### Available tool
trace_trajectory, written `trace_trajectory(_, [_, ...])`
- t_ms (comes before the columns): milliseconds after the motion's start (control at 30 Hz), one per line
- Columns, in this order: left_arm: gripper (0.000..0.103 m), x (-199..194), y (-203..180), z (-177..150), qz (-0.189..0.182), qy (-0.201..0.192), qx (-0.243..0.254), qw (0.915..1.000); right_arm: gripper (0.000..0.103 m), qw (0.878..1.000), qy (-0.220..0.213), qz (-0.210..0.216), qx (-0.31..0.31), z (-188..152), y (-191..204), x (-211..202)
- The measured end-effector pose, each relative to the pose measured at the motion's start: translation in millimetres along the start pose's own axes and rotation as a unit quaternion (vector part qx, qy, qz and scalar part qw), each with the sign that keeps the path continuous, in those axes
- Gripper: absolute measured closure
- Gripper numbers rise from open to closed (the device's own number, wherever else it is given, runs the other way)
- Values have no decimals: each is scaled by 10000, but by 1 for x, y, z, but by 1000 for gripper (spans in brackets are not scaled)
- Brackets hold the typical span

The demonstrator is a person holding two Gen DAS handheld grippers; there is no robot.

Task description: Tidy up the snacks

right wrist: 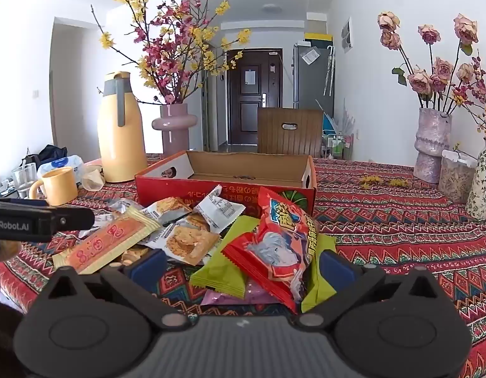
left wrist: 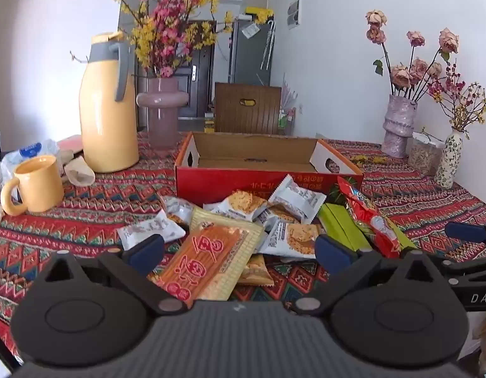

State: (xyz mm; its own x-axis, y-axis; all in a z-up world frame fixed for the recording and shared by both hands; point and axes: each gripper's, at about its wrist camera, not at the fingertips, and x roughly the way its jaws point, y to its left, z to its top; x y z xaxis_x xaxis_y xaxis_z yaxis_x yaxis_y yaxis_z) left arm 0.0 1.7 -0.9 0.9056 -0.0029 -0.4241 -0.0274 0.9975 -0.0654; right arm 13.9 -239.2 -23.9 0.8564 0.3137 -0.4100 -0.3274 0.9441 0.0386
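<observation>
A: How are the grippers set?

B: The left gripper (left wrist: 240, 249) and right gripper (right wrist: 243, 266) are both spread wide, with nothing clamped. Each is hung low over the snack pile (left wrist: 258, 220), which is heaped on the patterned tablecloth (left wrist: 85, 214) just in front of the red cardboard box (left wrist: 268, 157). The box is seen to be empty.

A: What is best taken first?

B: The orange-and-gold packet (left wrist: 211, 258) is framed by the left jaws; the red packet (right wrist: 280, 245) lies on top at the right. A single packet should be pinched by its flat edge, lightly, so nothing inside is crushed, then lifted over the box wall.
</observation>
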Motion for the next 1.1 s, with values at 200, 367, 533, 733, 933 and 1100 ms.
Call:
trace_trajectory(200, [0, 5, 0, -4, 1, 145, 11, 9999, 0, 10000, -29, -25, -14, 0, 1, 0])
trace_trajectory(367, [0, 4, 1, 1, 47, 187, 7, 9998, 0, 10000, -10, -24, 6, 4, -4, 2])
trace_trajectory(533, [0, 2, 1, 1, 64, 142, 10, 9999, 0, 10000, -2, -24, 22, 2, -5, 1])
trace_trajectory(733, [0, 3, 2, 1, 38, 104, 22, 9999, 0, 10000, 11, -28, 34, 2, -4, 3])
trace_trajectory(933, [0, 2, 2, 1, 40, 89, 37, 9999, 0, 10000, 18, -33, 37, 2, -4, 3])
trace_trajectory(1100, [0, 2, 2, 1, 45, 80, 40, 10000, 0, 10000, 26, -36, 41, 0, -3, 4])
